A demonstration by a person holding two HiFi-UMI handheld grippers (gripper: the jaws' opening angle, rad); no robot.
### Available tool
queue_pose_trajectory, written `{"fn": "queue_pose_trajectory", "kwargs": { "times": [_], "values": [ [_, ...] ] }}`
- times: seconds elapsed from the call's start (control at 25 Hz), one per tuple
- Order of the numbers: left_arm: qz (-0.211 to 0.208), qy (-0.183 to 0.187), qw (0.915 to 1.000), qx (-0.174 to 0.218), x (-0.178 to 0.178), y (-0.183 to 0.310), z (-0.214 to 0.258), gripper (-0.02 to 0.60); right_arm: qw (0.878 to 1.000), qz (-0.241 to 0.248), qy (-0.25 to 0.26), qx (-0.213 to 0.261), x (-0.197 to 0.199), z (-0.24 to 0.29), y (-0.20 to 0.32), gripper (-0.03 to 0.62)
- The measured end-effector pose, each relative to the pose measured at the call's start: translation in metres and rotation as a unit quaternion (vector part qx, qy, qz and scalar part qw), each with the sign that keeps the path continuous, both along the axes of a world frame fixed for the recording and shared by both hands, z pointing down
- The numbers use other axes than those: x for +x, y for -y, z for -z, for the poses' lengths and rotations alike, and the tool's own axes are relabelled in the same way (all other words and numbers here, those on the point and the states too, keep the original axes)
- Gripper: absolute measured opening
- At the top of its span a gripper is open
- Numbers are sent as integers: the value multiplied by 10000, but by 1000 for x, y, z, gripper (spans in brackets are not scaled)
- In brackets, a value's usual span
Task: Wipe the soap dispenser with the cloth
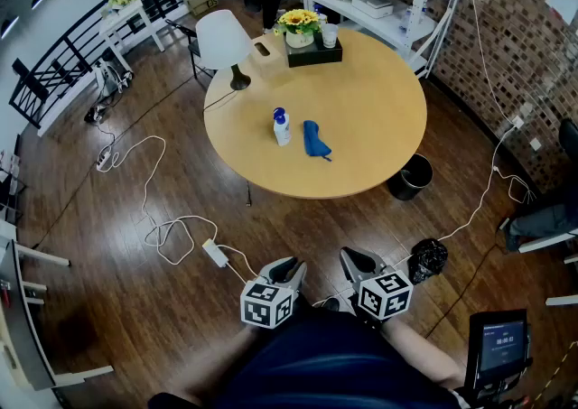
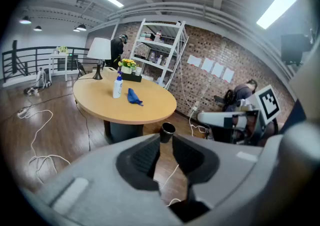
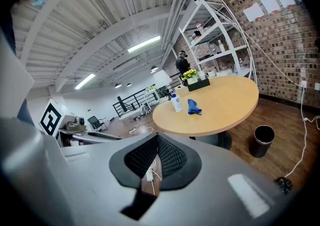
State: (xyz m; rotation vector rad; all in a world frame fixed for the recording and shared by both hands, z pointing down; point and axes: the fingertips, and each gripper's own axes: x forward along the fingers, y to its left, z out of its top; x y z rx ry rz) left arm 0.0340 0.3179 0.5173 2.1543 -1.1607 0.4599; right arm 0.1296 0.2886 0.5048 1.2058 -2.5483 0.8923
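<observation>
A white soap dispenser (image 1: 281, 126) with a blue top stands upright near the middle of the round wooden table (image 1: 379, 118). Just to its right lies a crumpled blue cloth (image 1: 315, 139). Both grippers hang low in front of the person, well short of the table and over the floor. The left gripper (image 1: 289, 268) is shut and holds nothing. The right gripper (image 1: 353, 262) is also shut and empty. The left gripper view shows the dispenser (image 2: 118, 86) and cloth (image 2: 133, 96) far beyond the jaws. In the right gripper view the dispenser (image 3: 175, 103) and cloth (image 3: 193, 106) are equally distant.
A white lamp (image 1: 223, 41), a black tray with yellow flowers (image 1: 302, 32) and a glass (image 1: 329, 34) stand at the table's far side. A black bin (image 1: 413, 177) sits under its right edge. White cables and a power strip (image 1: 215, 252) lie on the floor.
</observation>
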Motion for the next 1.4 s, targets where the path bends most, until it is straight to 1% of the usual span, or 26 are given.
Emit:
{"fn": "queue_pose_trajectory", "kwargs": {
  "times": [0.12,0.24,0.36,0.44,0.6,0.68,0.84,0.96,1.08,1.16,1.24,1.28,1.36,1.4],
  "values": [
    [-20,-45,10000,-42,-3,17,-3,81,10000,48,-12,-80,-7,-5,17,11],
    [-22,-107,9999,-79,-8,44,-14,81,9999,57,-71,-143,-13,-15,44,11],
    [-107,-217,9996,-116,-13,81,-23,81,9995,-77,-208,-228,-15,-24,76,11],
    [-202,-313,9992,-118,-18,116,-26,81,9989,-209,-296,-285,-17,-27,104,9],
    [-541,-461,9975,-23,-27,192,-18,81,9980,-401,-440,-228,-34,-18,168,11],
    [-775,-493,9958,-1,-32,219,-13,81,9971,-497,-521,-227,-46,-11,193,11],
    [-1087,-628,9918,-245,-43,257,-12,81,9942,-722,-662,-435,-62,-12,223,11],
    [-1048,-503,9931,-129,-58,286,-18,88,9924,-751,-802,-561,-63,-14,238,11],
    [-920,-248,9954,-22,-71,307,-26,129,9898,-838,-919,-701,-56,-23,253,11],
    [-865,-262,9959,-4,-71,317,-22,155,9885,-795,-1067,-721,-52,-33,267,12],
    [-788,-239,9965,127,-74,326,-19,155,9876,-644,-1263,-672,-51,-47,286,13],
    [-760,-176,9968,173,-75,329,-17,155,9870,-533,-1366,-655,-52,-56,297,25],
    [-678,-1,9974,237,-77,332,-12,156,9844,-272,-1592,-694,-53,-76,319,114],
    [-619,61,9977,263,-78,333,-10,156,9822,-149,-1716,-743,-54,-86,330,143]
  ]
}}
